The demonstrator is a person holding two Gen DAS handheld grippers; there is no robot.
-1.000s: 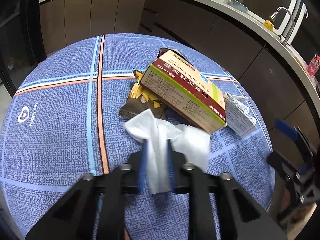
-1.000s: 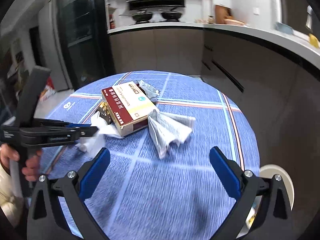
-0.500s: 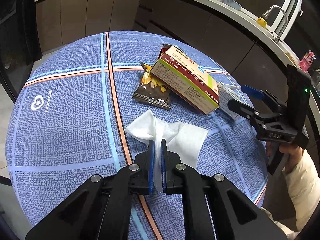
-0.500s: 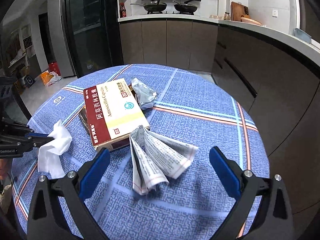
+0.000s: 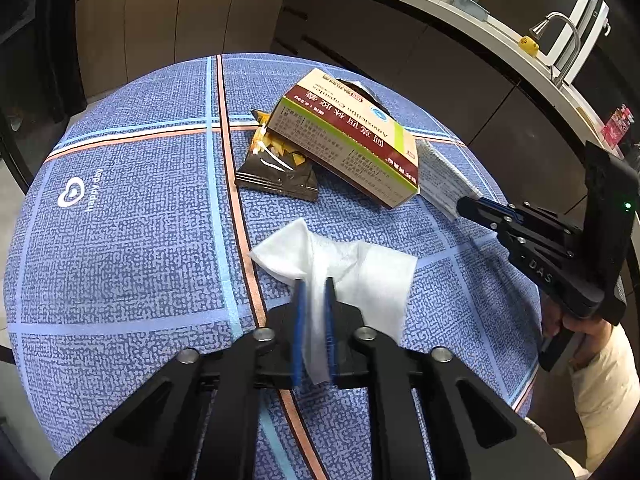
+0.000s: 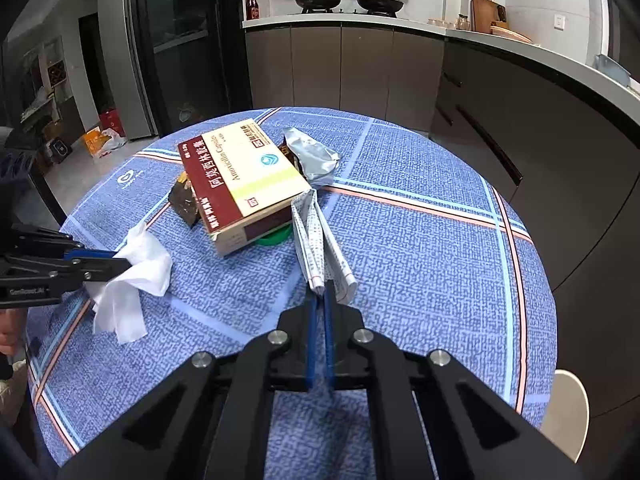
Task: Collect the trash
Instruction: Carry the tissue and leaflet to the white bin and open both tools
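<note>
On the blue checked table (image 5: 120, 240), the left tool (image 5: 313, 284) pinches a white tissue (image 5: 360, 268) while the right tool (image 6: 319, 296) clamps the folded leaflet's (image 6: 316, 236) near end beside the medicine box (image 6: 240, 180).

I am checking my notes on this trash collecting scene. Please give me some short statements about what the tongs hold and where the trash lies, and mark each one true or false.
1. The left tongs are shut on the white tissue. True.
2. The right tongs are open above the medicine box. False: they are shut on the near end of the folded paper leaflet.
3. The dark snack wrapper lies partly under the medicine box. True.
4. The medicine box stands upright on one end. False: it lies flat, tilted a little over the trash under it.
5. A crumpled silver wrapper lies at the far side of the box in the right wrist view. True.
6. The tablecloth is plain red. False: it is blue with orange and light blue stripes.
</note>
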